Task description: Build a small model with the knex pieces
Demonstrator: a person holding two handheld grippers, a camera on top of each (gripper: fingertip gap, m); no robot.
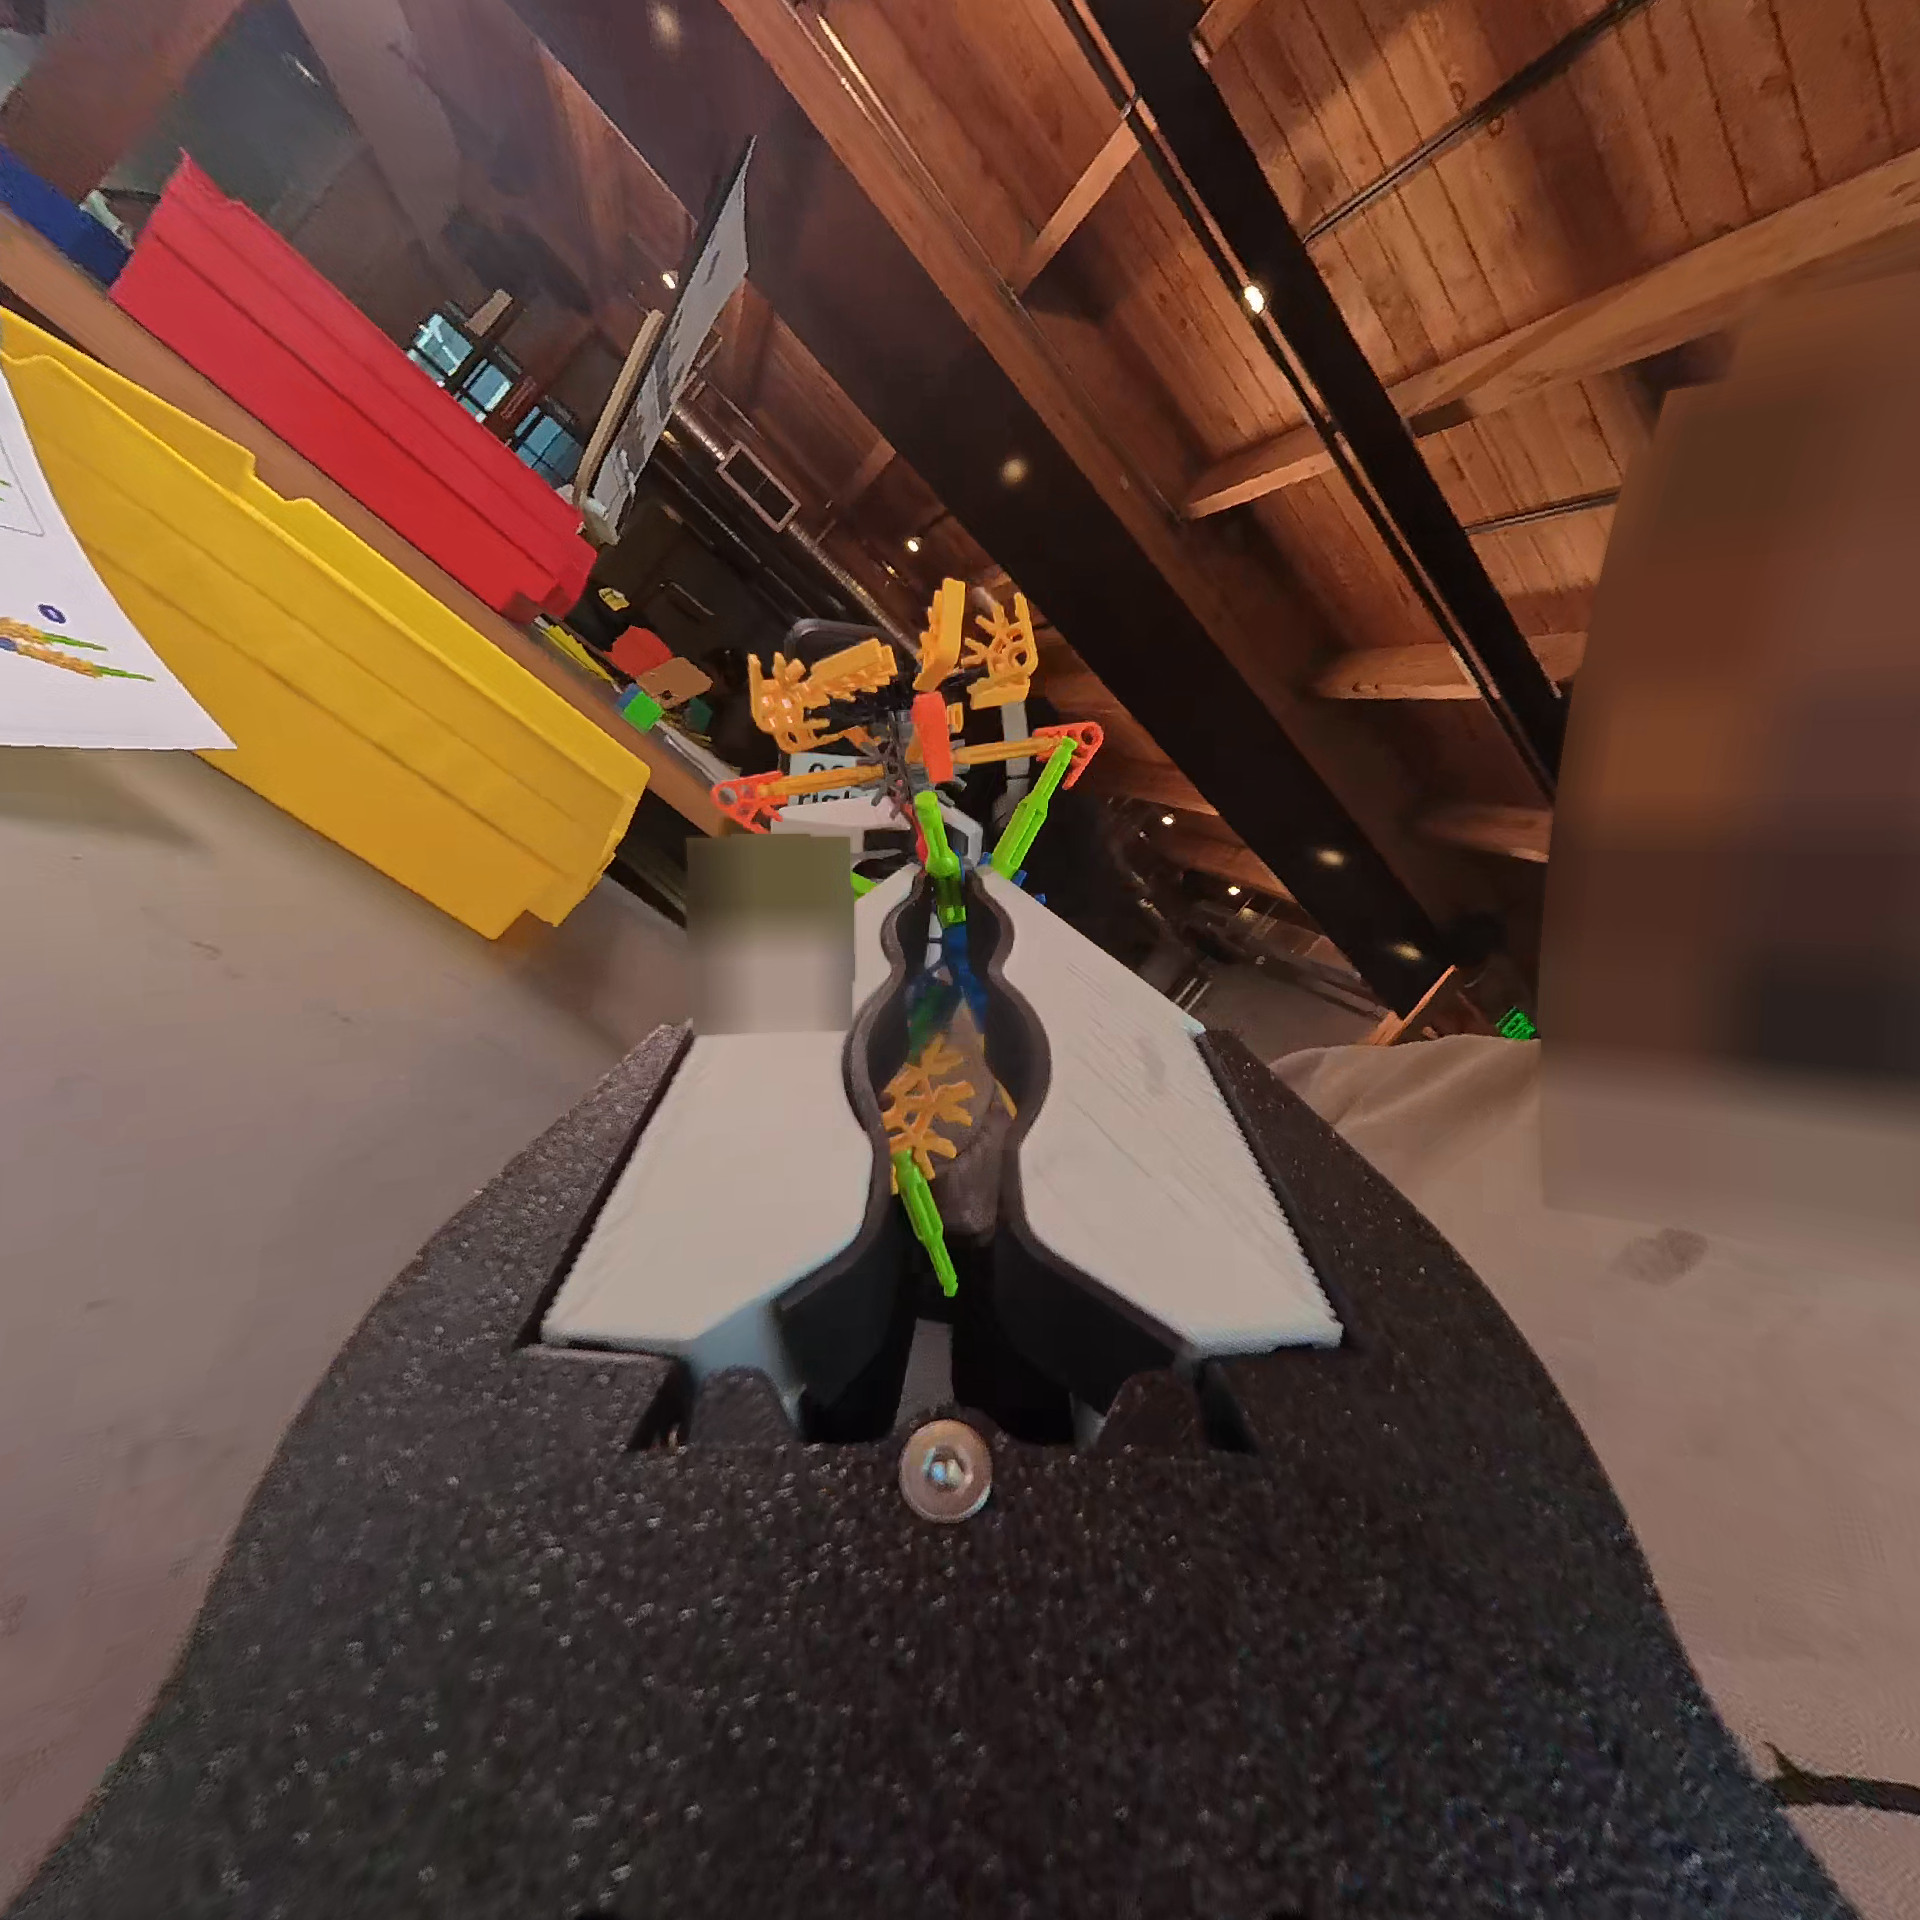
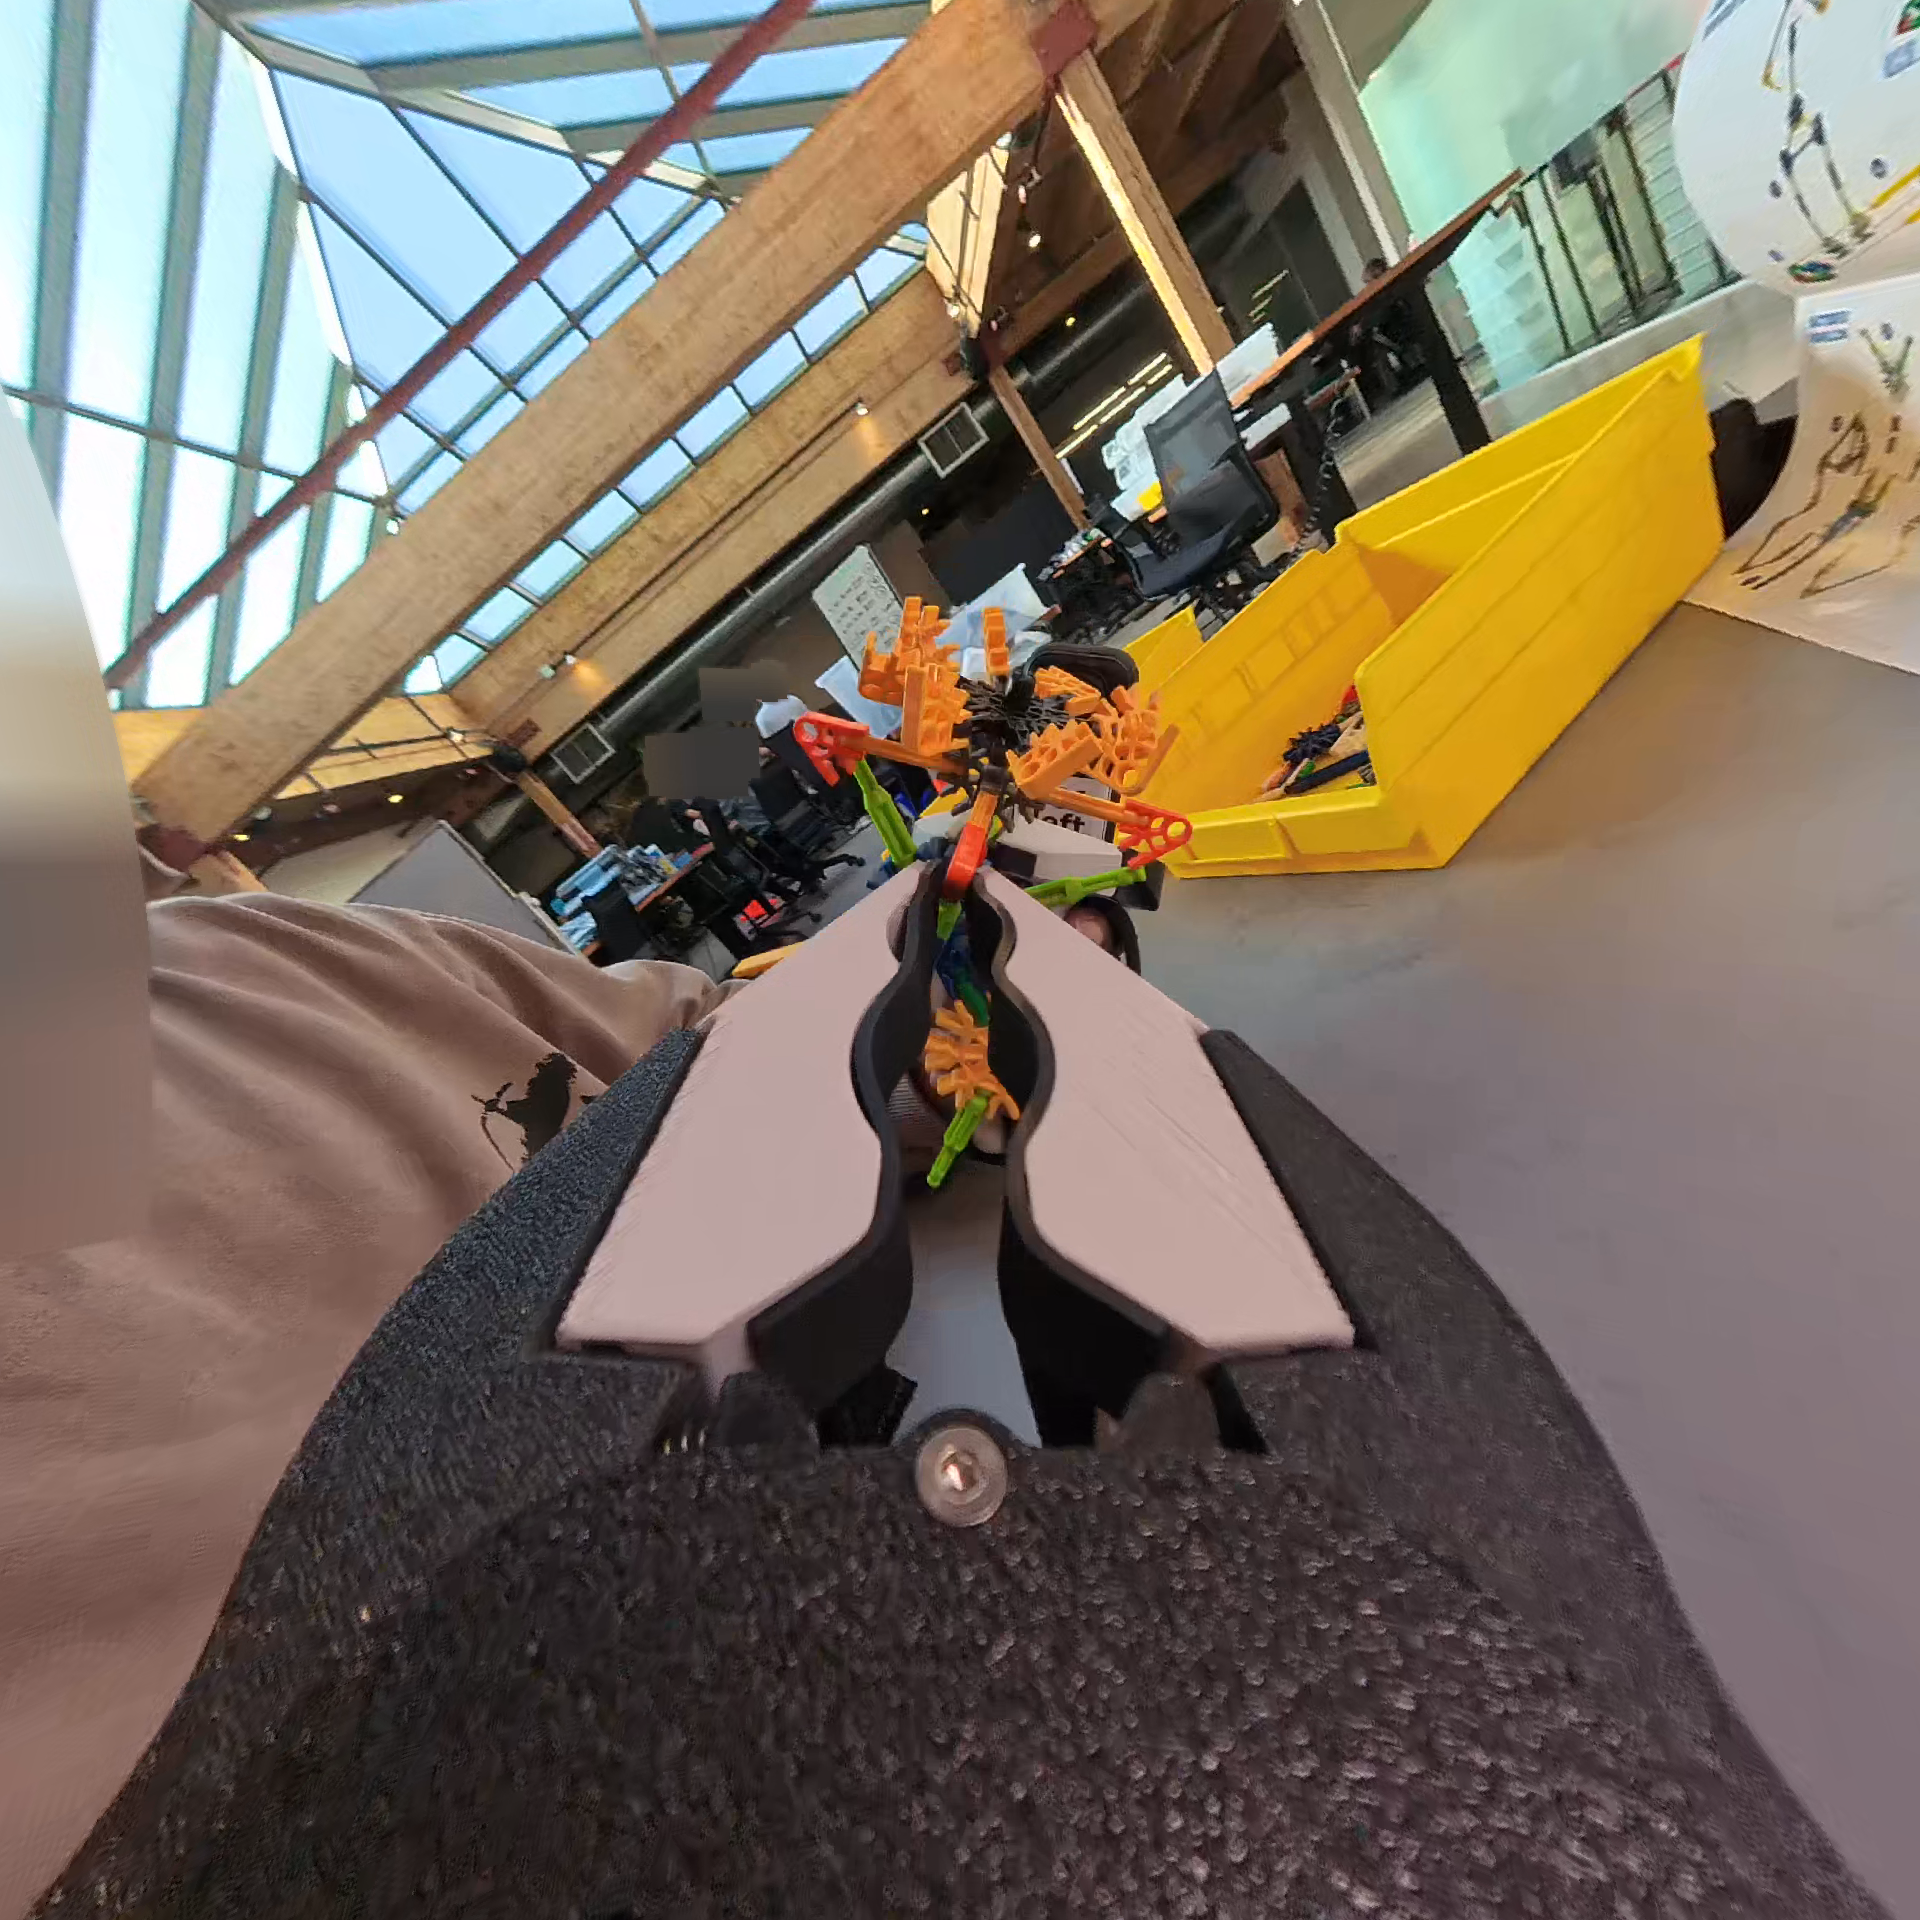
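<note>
A toy model of plastic rods and connectors (image 1: 914, 717), orange, green, red, blue and black, is held in the air between both grippers. My left gripper (image 1: 948, 878) is shut on its green rod stem, with an orange snowflake connector (image 1: 923, 1101) showing between the fingers. My right gripper (image 2: 961, 878) is shut on the same model (image 2: 997, 727) from the opposite side, at a red-orange connector on the stem. The two grippers face each other; the far gripper's body shows behind the model in each view.
A yellow bin (image 1: 343, 665) and a red bin (image 1: 343, 384) stand at the left on the grey table (image 1: 260, 1143), beside a printed sheet (image 1: 73, 644). In the right wrist view a yellow bin (image 2: 1475, 623) holds loose pieces, next to paper sheets (image 2: 1839, 488). A person's beige sleeve (image 2: 312, 1091) is at left. The grippers are tip to tip, or close to it.
</note>
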